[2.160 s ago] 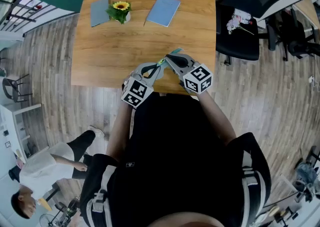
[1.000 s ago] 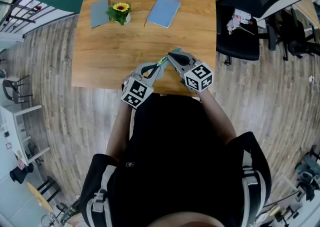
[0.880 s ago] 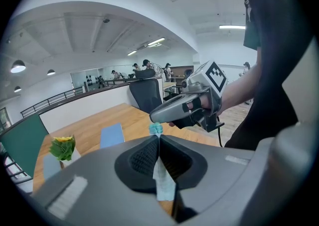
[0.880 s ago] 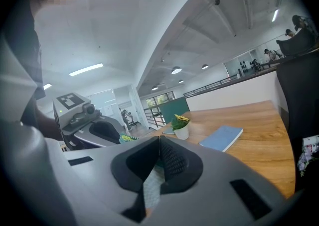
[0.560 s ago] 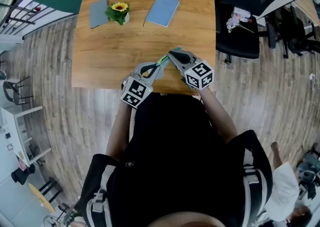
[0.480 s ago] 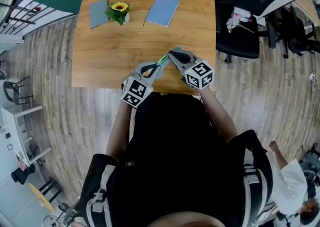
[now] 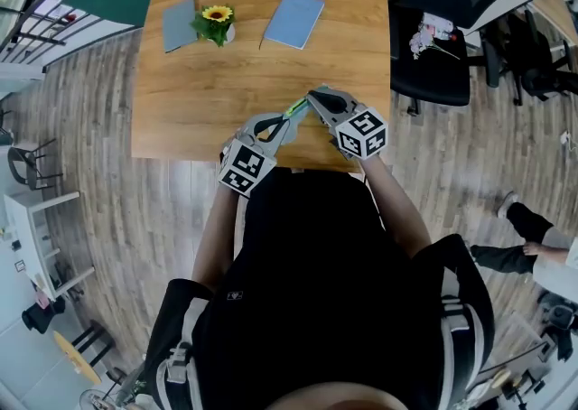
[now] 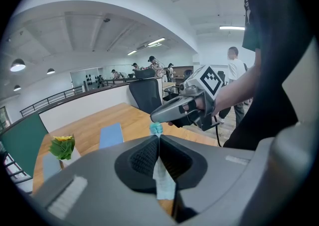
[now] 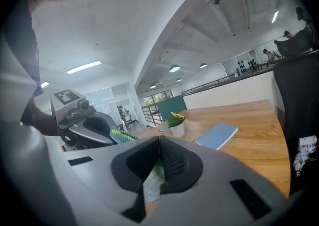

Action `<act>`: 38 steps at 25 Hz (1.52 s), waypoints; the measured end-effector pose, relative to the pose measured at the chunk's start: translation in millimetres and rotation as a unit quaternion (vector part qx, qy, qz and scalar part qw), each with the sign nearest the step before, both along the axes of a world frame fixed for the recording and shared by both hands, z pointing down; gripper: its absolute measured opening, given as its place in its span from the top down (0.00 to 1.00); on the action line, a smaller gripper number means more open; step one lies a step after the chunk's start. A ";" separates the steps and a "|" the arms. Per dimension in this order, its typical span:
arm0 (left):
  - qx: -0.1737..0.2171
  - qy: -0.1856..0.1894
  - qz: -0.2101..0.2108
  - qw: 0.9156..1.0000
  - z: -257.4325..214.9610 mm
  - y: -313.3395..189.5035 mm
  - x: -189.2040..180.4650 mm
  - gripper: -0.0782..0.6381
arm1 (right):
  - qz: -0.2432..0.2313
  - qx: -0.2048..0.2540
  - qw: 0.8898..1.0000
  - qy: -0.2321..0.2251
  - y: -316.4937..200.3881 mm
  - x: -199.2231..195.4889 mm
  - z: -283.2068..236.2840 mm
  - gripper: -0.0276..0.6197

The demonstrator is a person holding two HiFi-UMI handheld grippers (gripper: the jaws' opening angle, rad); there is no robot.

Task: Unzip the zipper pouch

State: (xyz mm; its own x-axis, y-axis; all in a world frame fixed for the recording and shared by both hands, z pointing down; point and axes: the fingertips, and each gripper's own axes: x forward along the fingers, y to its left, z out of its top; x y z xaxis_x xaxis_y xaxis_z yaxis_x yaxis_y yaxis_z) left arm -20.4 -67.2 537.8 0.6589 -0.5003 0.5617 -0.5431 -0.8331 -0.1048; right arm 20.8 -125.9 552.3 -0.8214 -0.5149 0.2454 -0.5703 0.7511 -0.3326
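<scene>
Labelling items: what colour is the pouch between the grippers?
Pale teal-green pouch; clearest in left gripper view.

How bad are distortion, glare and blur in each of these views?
Head view: strong fisheye, the floor planks bow around the table; the light is even and the picture sharp. Left gripper view: black round vignette, curved ceiling; the pouch looks soft close up. Right gripper view: mosaic patch at top left, bright lamps, but the notebook is crisp.
</scene>
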 end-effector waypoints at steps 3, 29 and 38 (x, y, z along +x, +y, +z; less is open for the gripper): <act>0.002 -0.004 0.002 1.000 1.0 1.1 1.5 0.88 | 0.001 0.001 1.000 0.004 0.2 1.4 2.8 0.95; 0.005 0.007 0.000 1.000 -4.9 0.6 3.2 0.88 | 0.027 0.000 0.999 0.017 -14.5 23.9 12.1 0.95; 0.005 0.012 -0.003 1.000 -6.0 -0.3 1.7 0.88 | 0.040 -0.005 0.999 0.009 -22.7 29.2 13.1 0.95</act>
